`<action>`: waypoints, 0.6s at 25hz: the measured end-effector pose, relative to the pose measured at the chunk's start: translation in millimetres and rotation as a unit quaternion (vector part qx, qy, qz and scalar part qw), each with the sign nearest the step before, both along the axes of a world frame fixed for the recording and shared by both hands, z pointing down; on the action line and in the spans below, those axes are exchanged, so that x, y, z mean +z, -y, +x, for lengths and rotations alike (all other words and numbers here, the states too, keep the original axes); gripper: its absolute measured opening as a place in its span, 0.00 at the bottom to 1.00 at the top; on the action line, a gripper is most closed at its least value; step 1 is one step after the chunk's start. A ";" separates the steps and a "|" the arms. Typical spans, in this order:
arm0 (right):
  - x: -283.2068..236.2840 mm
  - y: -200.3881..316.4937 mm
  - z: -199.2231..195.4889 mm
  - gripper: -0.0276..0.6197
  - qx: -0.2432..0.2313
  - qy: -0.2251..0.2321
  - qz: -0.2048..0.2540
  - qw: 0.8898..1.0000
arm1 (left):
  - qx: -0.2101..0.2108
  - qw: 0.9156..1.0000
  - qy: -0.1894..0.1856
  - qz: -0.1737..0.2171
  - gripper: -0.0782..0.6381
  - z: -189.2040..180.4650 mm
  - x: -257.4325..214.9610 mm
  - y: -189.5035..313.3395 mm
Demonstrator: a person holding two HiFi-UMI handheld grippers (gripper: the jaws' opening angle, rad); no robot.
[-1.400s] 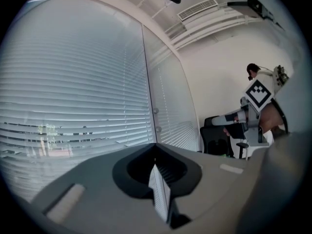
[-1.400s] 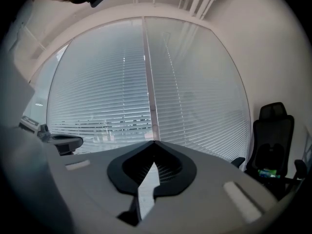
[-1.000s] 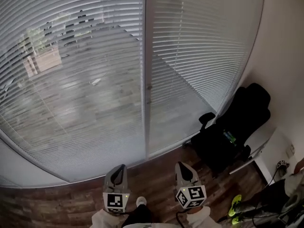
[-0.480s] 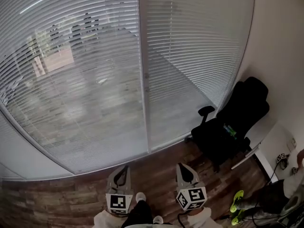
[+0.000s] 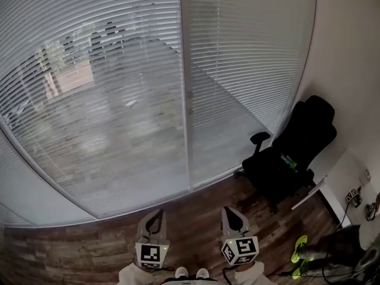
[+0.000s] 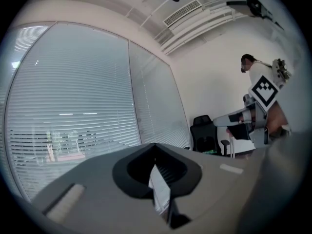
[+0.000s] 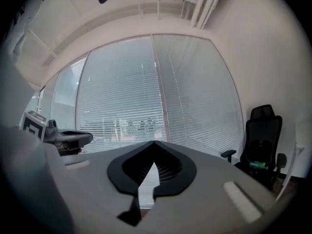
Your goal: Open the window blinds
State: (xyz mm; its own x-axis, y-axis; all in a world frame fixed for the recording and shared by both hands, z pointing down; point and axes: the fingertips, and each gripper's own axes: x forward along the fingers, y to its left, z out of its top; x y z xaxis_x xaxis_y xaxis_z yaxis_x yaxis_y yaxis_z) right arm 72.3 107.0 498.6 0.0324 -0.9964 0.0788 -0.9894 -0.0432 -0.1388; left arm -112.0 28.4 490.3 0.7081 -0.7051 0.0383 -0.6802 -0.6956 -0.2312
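Low at the bottom edge of the head view: left gripper (image 5: 155, 215) and right gripper (image 5: 232, 212) side by side. Both point level toward the window and are well apart from it. The hands behind them are cut off by the edge. Only pale sleeves (image 5: 132, 275) and the toes of two shoes (image 5: 190, 273) show.

Left gripper view: jaws brought together, tips meeting, nothing held. Right gripper view: the same, fully closed and empty.

Wood floor (image 5: 71, 257) runs from the grippers to the window.

To the right, by the white wall, a black office chair (image 5: 297, 150). Its base is lost in shadow.

Beyond the floor, the window blinds (image 5: 101, 100) are lowered over both panes, either side of an upright post (image 5: 186, 94). Slats run with their long axis horizontal, stacked top to bottom, the whole sheet hanging flat and facing the person. The top is cut off in the head view. Between the slats only a hazy planked surface shows, with dark shapes too blurred to name.
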 end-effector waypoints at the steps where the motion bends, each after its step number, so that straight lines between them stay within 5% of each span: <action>1: -0.1 0.2 -2.6 0.04 0.001 -0.001 0.001 1.000 | 0.002 1.000 -0.001 0.001 0.11 -1.9 0.0 -0.4; 15: 8.9 2.5 -10.8 0.04 -0.003 -0.001 -0.011 1.000 | -0.004 1.000 -0.017 -0.007 0.11 -9.7 5.1 -7.9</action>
